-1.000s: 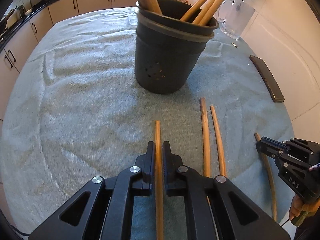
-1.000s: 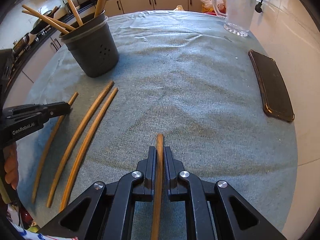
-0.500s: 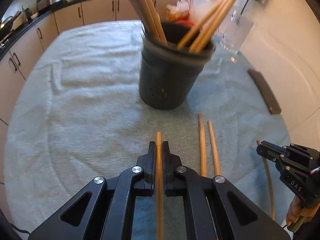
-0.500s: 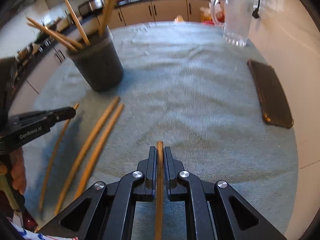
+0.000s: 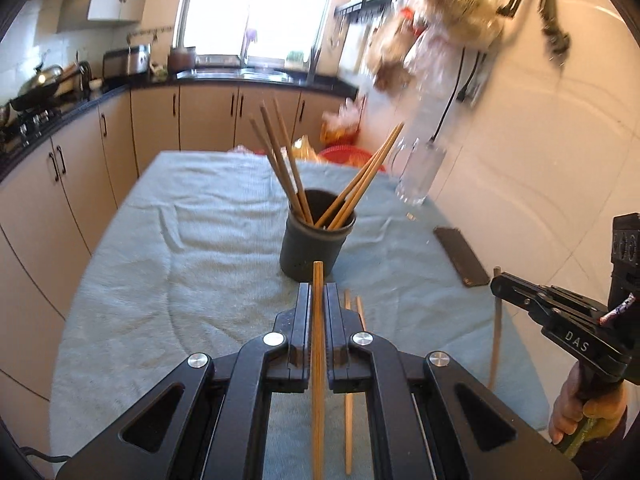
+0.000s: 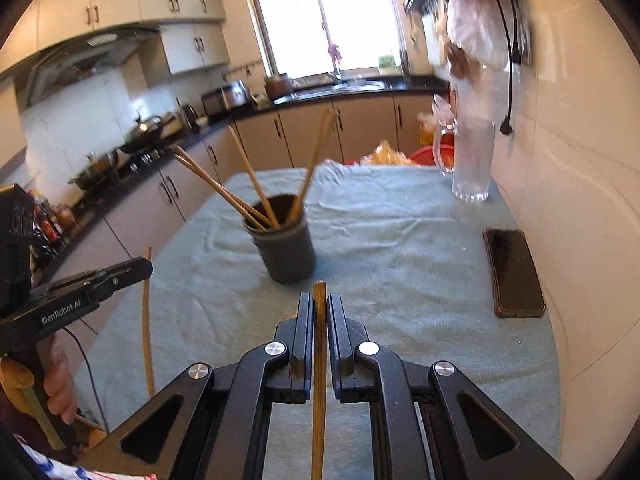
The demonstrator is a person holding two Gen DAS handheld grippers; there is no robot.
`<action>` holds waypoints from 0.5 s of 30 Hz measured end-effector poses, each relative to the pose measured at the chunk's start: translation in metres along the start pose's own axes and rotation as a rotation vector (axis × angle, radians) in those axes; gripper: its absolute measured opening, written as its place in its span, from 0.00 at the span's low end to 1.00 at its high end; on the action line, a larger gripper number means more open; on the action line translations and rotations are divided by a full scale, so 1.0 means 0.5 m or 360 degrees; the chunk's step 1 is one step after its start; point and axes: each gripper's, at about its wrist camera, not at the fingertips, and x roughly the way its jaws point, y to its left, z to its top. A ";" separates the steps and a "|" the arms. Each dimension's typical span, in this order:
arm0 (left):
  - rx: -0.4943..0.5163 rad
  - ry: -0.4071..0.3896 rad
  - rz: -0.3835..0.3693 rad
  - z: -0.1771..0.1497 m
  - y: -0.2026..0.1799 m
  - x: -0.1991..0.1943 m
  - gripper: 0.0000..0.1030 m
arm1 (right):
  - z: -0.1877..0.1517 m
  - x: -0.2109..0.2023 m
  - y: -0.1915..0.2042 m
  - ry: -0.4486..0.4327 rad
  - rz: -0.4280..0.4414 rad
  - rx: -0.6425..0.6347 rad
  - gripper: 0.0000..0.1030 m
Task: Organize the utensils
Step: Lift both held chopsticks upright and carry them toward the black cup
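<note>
Behind your cloth-covered table (image 5: 168, 240): bright window (image 5: 256, 4); beige cabinets (image 5: 208, 120) ran left beneath a black counter (image 5: 120, 90); white tiled wall (image 5: 540, 160) stood right.

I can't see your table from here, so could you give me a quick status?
Left gripper and right gripper each shut on a wooden chopstick. Dark round holder ahead. Path clear.

Chopsticks (image 5: 352, 200) in holder (image 5: 312, 248), table (image 5: 200, 260) ctr
</note>
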 end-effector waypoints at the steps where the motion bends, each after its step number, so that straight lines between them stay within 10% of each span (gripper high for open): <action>1: 0.0015 -0.0034 0.0010 -0.004 -0.006 -0.019 0.05 | -0.002 -0.011 0.008 -0.0018 0.0013 -0.0004 0.07; 15: 0.0105 -0.0255 -0.0031 -0.042 -0.044 -0.166 0.05 | -0.028 -0.121 0.067 -0.0181 0.0103 -0.0085 0.07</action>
